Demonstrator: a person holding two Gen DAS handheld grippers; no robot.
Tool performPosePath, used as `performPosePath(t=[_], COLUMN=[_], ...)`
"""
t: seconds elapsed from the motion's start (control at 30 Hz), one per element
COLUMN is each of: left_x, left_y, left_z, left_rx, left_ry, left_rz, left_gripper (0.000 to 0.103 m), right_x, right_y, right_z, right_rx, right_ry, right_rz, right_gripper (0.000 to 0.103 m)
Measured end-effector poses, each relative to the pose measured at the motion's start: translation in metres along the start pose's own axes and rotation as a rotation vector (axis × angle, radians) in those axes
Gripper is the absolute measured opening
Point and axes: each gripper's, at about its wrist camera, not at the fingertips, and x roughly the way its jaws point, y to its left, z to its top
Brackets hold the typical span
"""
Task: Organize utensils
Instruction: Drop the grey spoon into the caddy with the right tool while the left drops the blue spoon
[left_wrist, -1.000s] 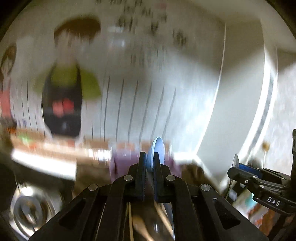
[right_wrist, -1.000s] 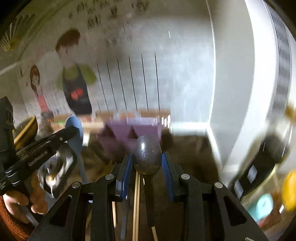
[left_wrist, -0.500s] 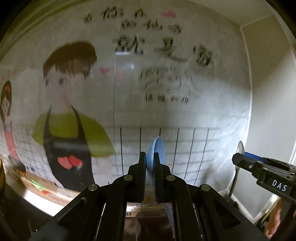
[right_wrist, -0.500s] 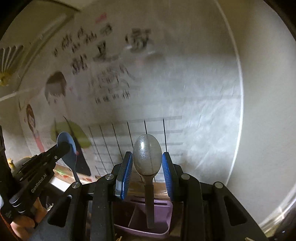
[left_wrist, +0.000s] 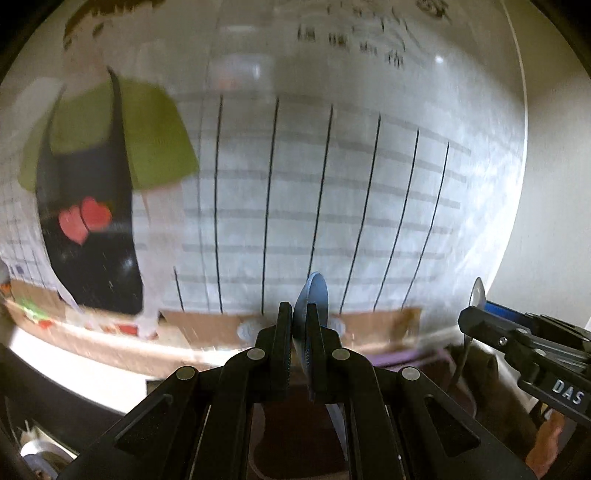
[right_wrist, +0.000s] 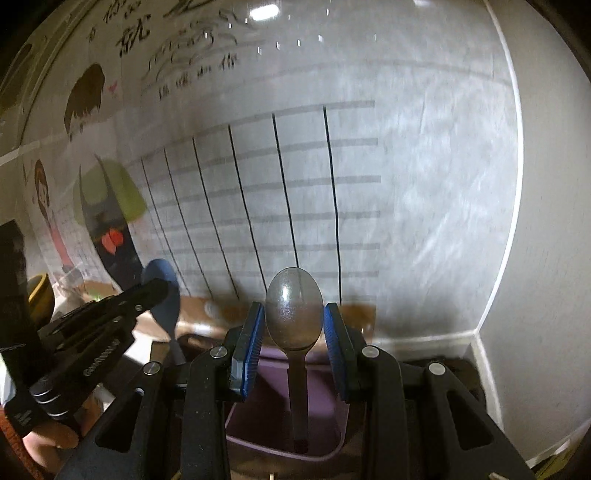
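Note:
My left gripper (left_wrist: 298, 314) is shut on a blue spoon (left_wrist: 316, 295), held upright edge-on with its bowl above the fingertips. In the right wrist view the left gripper (right_wrist: 155, 291) and the blue spoon (right_wrist: 162, 291) show at the left. My right gripper (right_wrist: 293, 321) holds a grey metal spoon (right_wrist: 293, 306) upright, bowl between the blue pads, handle reaching down into a purple utensil holder (right_wrist: 258, 435). The right gripper (left_wrist: 476, 314) and its spoon (left_wrist: 479, 291) show at the right of the left wrist view, with the holder's rim (left_wrist: 399, 357) behind.
A wall poster (right_wrist: 295, 184) with cartoon figures and a ruled grid stands close behind. A white wall corner (right_wrist: 517, 221) is at the right. A metal sink or bowl (left_wrist: 40, 454) shows at lower left. A yellow bowl (right_wrist: 37, 291) sits at far left.
Both grippers tilted down a little since half a second ago; more of the counter and holder shows. The grey spoon's handle sits lower in the purple holder. Both spoons remain gripped.

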Motion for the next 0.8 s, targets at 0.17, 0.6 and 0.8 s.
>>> performPosePath(t=[0.17, 0.6, 0.8], left_x=[0.013, -0.067, -0.123], left_y=[0.005, 0.011, 0.012], left_z=[-0.011, -0.007, -0.048], left_rx=[-0.044, -0.058, -0.036], left_ry=[0.076, 0.096, 0.162], left_rz=[-0.048, -0.006, 0.01], left_gripper=[0.01, 0.032, 0.032], right_x=[0.006, -0.058, -0.101], right_y=[0.003, 0.01, 0.02], right_z=[-0.019, -0.034, -0.066], right_rx=[-0.018, -0.108, -0.146], right_ry=[0.061, 0.057, 0.092], right_rz=[-0.01, -0.091, -0.137], right_gripper=[0.031, 0.059, 0.064])
